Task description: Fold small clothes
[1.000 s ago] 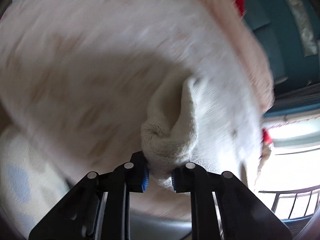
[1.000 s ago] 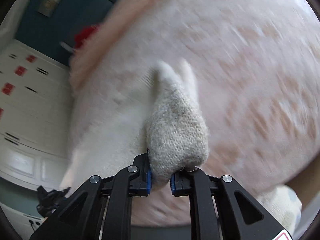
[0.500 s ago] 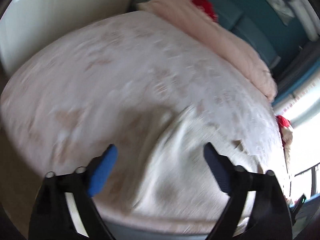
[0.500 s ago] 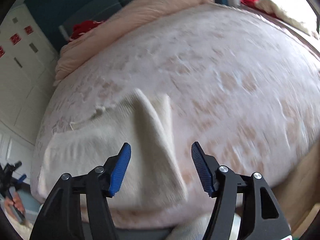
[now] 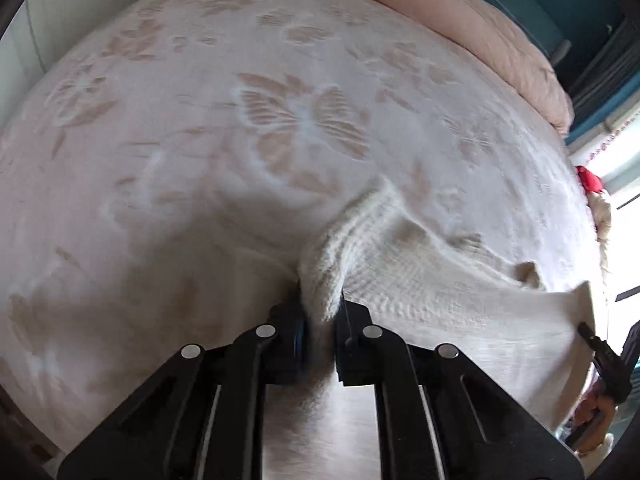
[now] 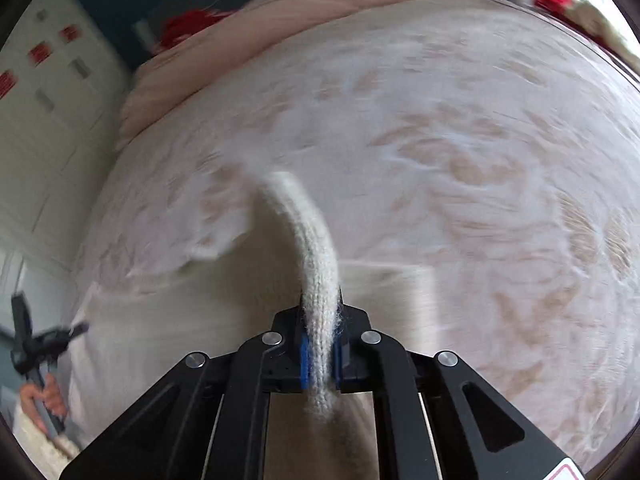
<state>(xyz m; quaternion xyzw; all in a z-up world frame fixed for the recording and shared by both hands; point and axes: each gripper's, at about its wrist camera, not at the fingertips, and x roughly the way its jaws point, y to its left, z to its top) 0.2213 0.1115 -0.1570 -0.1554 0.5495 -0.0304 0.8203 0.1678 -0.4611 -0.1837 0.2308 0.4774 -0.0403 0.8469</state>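
Observation:
A cream knitted garment lies on the bed's floral bedspread. My left gripper is shut on a bunched edge of the garment, which spreads to the right toward the other gripper at the frame's right edge. In the right wrist view my right gripper is shut on a ribbed knit edge of the same garment, which rises as a narrow ridge ahead of the jaws. The rest of the garment lies to the left, blurred.
A pink quilt lies along the far side of the bed, with something red beside it. White cupboards stand at the left. A bright window is at the right. The left gripper and a hand show at the lower left.
Half a second ago both grippers were open above the laid-out garment. Now both have come down and shut on its knit edge again.

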